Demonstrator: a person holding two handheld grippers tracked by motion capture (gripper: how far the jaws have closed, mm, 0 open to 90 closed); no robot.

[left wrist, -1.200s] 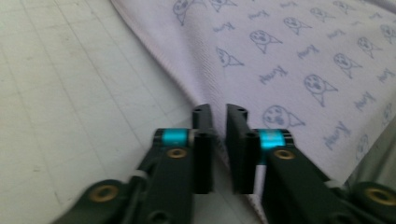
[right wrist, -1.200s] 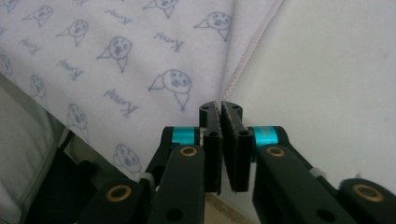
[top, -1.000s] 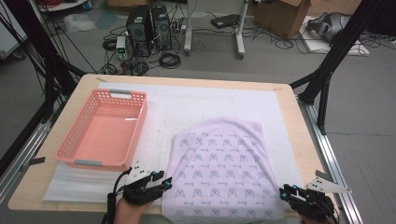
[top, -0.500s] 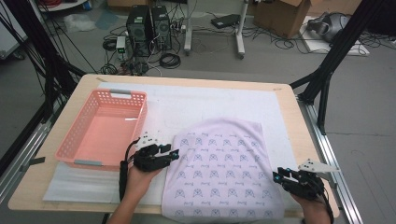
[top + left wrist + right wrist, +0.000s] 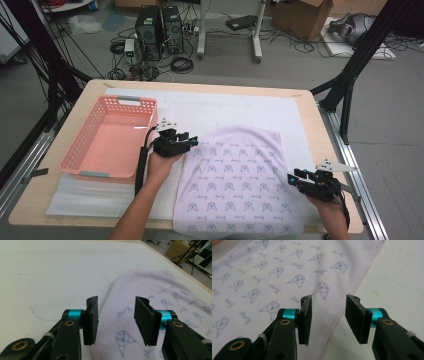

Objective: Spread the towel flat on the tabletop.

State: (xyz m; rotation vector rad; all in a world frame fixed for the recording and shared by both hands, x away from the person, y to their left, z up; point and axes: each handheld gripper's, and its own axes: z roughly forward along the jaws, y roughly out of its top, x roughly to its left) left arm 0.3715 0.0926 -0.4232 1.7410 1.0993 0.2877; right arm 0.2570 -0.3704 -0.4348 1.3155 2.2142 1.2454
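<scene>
A lilac cloth [image 5: 235, 185] printed with small blue faces lies flat on the white mat, its near end at the table's front edge. My left gripper [image 5: 192, 142] hovers at the cloth's far left edge, jaws open. In the left gripper view the gripper [image 5: 116, 320] straddles the rounded cloth edge [image 5: 155, 285] with nothing pinched. My right gripper [image 5: 292, 179] sits at the cloth's right side. Its jaws have just been opening, and in the right gripper view the gripper [image 5: 328, 317] stands open above the stitched hem [image 5: 352, 292], which lies untouched between the jaws.
An empty pink plastic basket [image 5: 75, 155] stands on the left of the table, close to my left forearm. The white mat [image 5: 225, 107] covers most of the wooden table [image 5: 320, 120]. Cables and computer cases sit on the floor beyond the far edge.
My left hand has moved away from the person along the cloth's left edge, from the near corner to the far left. The right hand has shifted left and forward, and its jaws have widened.
</scene>
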